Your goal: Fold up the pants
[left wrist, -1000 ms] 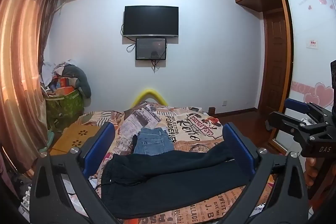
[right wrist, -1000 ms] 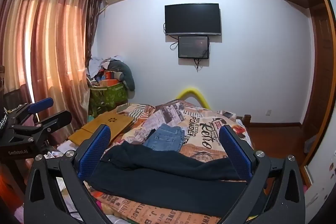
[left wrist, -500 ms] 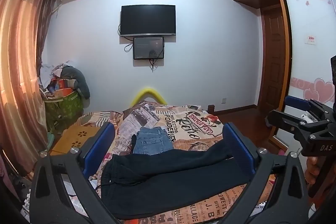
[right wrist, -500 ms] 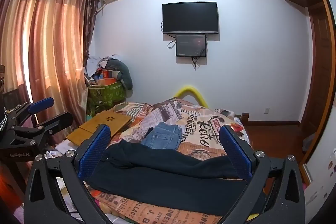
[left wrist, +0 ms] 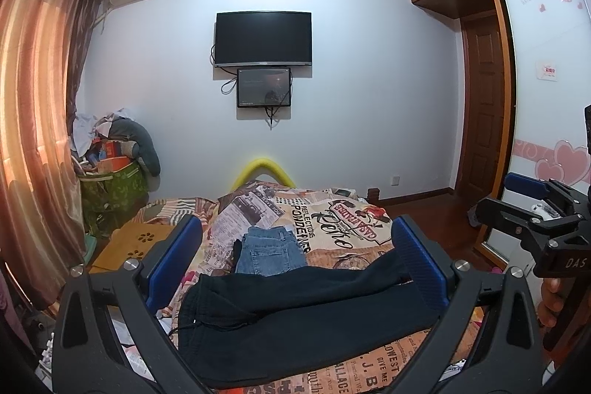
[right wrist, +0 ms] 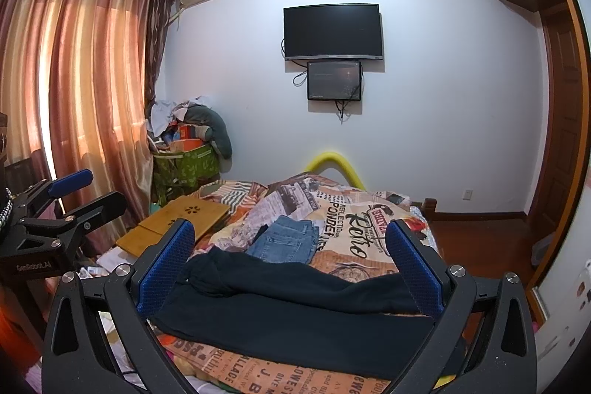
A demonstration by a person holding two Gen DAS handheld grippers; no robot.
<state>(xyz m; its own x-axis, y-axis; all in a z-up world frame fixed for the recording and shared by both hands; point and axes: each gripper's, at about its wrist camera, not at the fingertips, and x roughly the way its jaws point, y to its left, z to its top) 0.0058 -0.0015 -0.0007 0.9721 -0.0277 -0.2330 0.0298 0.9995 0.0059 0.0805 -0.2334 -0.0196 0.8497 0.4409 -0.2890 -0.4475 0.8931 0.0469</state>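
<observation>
Dark navy pants (left wrist: 295, 312) lie spread across the near end of the bed, waistband to the left, legs to the right; they also show in the right wrist view (right wrist: 295, 312). My left gripper (left wrist: 295, 264) is open and empty, held above the pants. My right gripper (right wrist: 290, 263) is open and empty, also above them. The right gripper shows at the right edge of the left wrist view (left wrist: 532, 209); the left gripper shows at the left edge of the right wrist view (right wrist: 62, 205).
Folded blue jeans (left wrist: 271, 248) lie beyond the dark pants on the printed bedspread (left wrist: 343, 220). A wooden lap tray (right wrist: 177, 224) sits at the bed's left. A green basket of clutter (right wrist: 186, 165), curtains and a wardrobe (left wrist: 546, 135) flank the bed.
Both cameras have tilted slightly, so the bed sits a little lower in view. The pants and jeans have not moved. Both grippers stay open.
</observation>
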